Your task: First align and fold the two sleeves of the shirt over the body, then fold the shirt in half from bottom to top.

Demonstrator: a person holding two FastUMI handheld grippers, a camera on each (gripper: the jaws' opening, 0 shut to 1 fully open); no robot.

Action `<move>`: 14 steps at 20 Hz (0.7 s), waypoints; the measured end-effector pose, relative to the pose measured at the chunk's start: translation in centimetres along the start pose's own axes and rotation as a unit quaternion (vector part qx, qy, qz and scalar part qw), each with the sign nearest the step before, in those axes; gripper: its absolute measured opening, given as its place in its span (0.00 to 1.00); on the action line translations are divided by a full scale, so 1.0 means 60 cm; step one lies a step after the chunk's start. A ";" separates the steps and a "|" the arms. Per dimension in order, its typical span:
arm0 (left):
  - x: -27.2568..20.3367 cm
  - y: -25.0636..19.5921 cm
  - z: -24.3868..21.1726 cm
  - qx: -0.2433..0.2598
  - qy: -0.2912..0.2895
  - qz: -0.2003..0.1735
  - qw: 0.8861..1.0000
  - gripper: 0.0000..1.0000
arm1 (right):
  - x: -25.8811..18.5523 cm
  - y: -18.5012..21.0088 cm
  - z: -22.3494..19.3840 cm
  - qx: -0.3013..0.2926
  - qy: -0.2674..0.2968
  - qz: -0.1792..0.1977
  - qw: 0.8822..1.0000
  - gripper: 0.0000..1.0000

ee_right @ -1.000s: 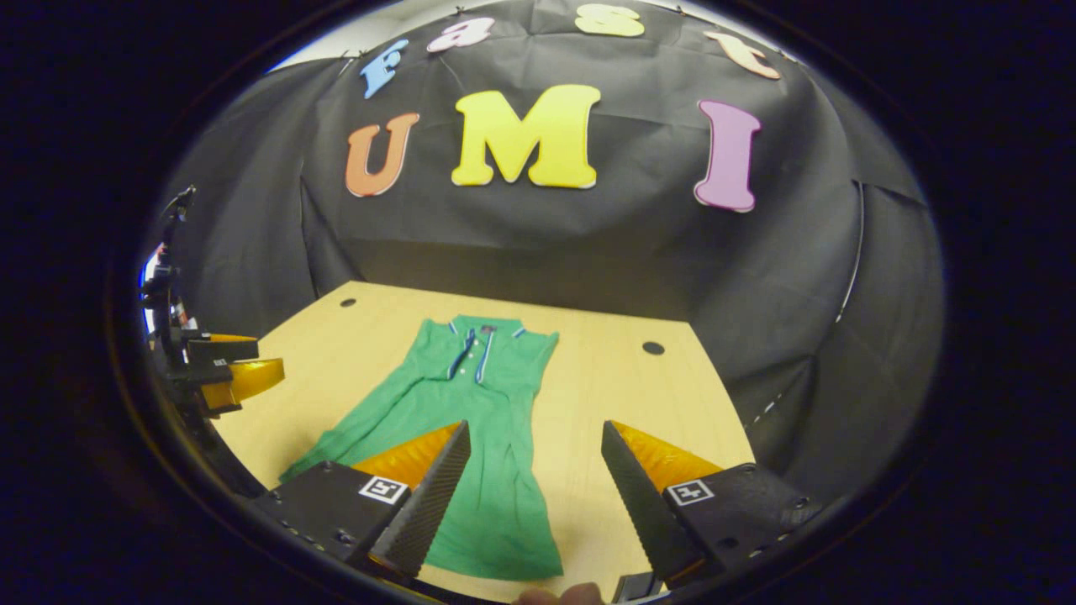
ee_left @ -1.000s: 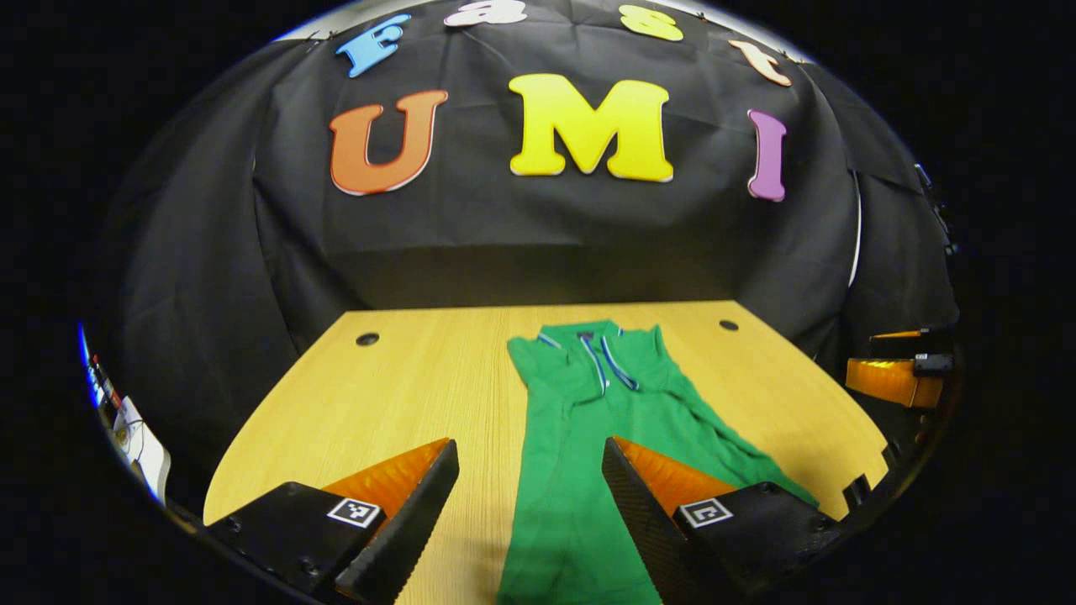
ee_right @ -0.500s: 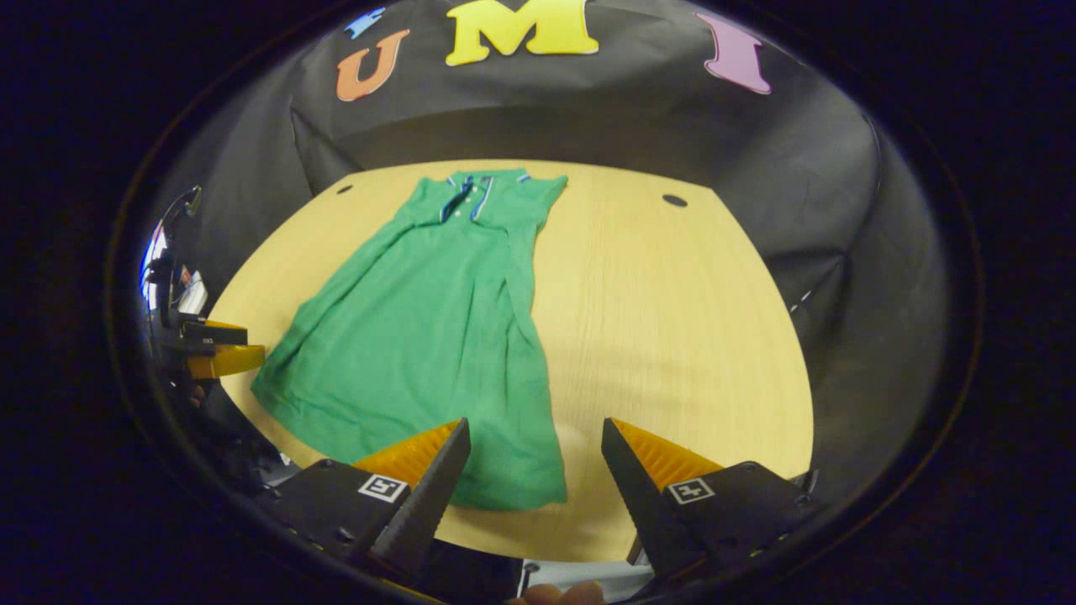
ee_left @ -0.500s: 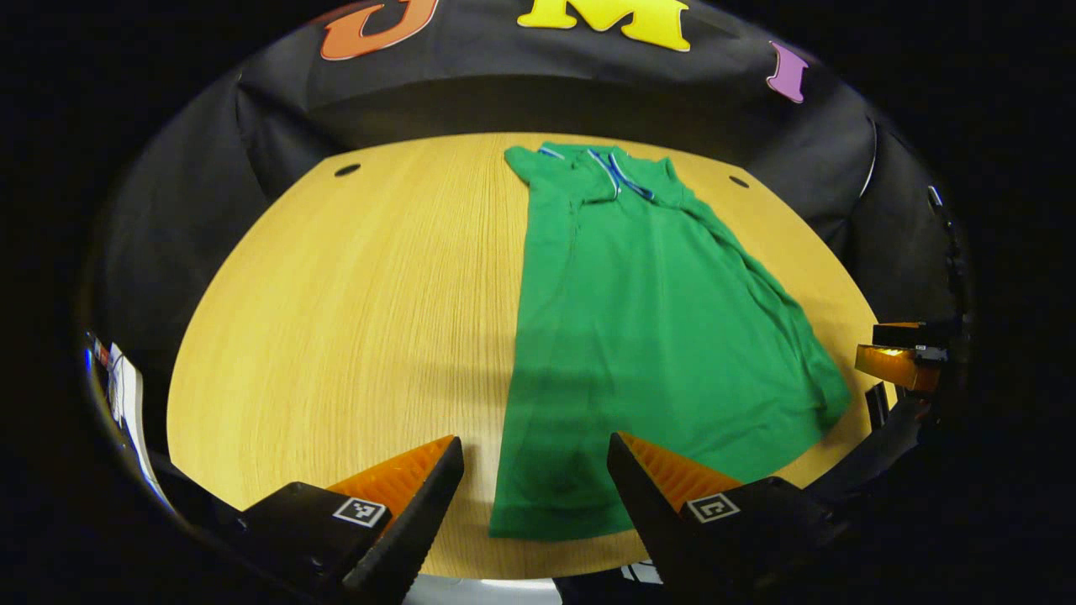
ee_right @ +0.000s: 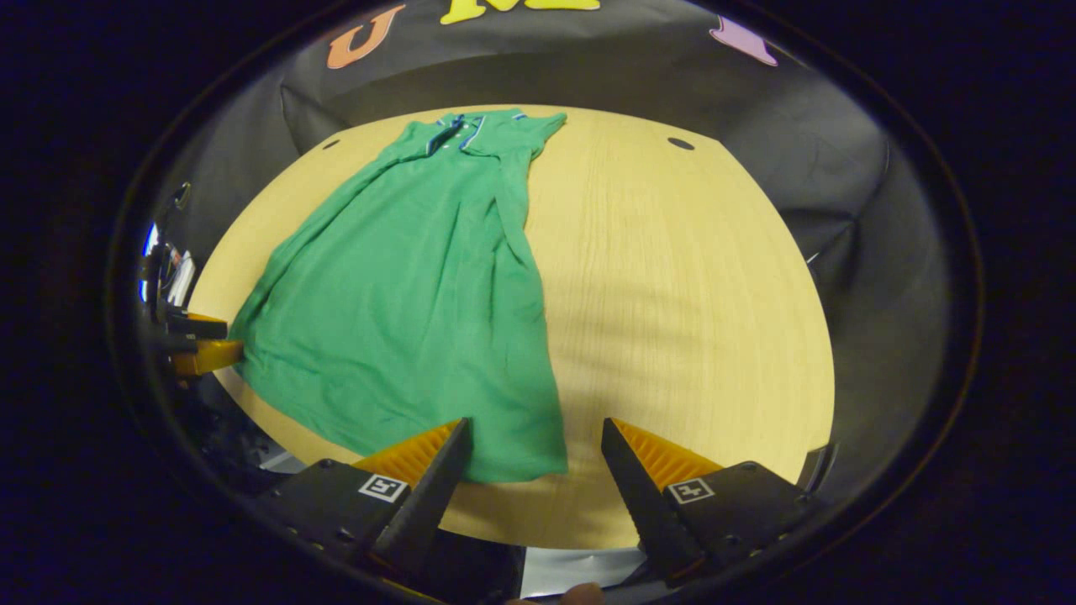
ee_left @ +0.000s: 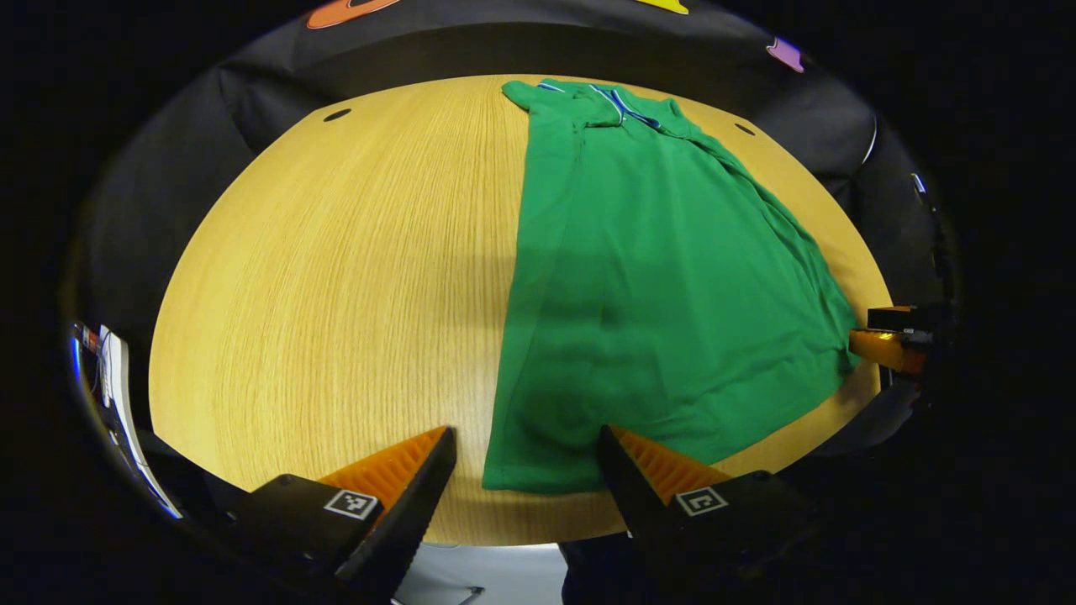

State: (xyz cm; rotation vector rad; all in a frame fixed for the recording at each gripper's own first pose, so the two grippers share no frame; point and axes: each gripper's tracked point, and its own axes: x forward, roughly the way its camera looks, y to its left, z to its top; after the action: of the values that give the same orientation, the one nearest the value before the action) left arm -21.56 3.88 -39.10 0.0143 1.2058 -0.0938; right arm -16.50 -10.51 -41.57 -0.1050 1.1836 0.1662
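Observation:
A green polo shirt (ee_left: 656,277) (ee_right: 412,286) lies flat on the wooden table (ee_left: 336,294), collar at the far end, both sleeves folded over the body. My left gripper (ee_left: 525,470) stands open above the shirt's bottom left corner, the hem between its fingers. In the right gripper view my right gripper (ee_right: 534,466) is open over the bottom right corner of the hem. Each view also catches the other gripper at its edge, the right gripper (ee_left: 891,336) and the left gripper (ee_right: 197,344). Nothing is held.
The table's near edge (ee_right: 538,538) runs just below both grippers. Two small round holes sit at the far corners of the table (ee_left: 336,115) (ee_right: 679,144). Bare wood spreads to the left of the shirt (ee_left: 336,277) and to its right (ee_right: 672,302).
Both grippers have pulled back toward the near table edge and tilted down. The whole shirt and its bottom hem have come into view. Both stay open.

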 end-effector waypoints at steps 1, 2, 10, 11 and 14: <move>-0.002 0.000 -0.001 0.005 -0.001 0.000 1.000 1.00 | 0.003 0.000 -0.005 0.002 0.007 0.001 1.000 0.96; -0.002 0.000 -0.003 0.007 0.002 0.000 1.000 1.00 | 0.001 0.004 -0.011 0.007 0.014 0.009 1.000 0.96; -0.007 -0.022 -0.015 0.008 0.032 -0.016 0.999 0.59 | 0.009 0.035 -0.009 0.023 0.028 0.046 0.998 0.24; -0.007 -0.026 -0.014 0.004 0.036 -0.026 0.999 0.50 | -0.002 0.034 -0.015 0.025 0.035 0.044 0.998 0.07; -0.009 -0.041 -0.016 -0.010 0.045 -0.050 0.998 0.12 | 0.003 0.036 -0.006 0.018 0.033 0.047 0.998 0.04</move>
State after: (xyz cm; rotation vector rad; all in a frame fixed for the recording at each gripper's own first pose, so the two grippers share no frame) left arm -22.83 1.53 -38.81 -0.0611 1.2970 -0.1707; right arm -17.14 -8.44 -41.85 -0.0235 1.2586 0.2247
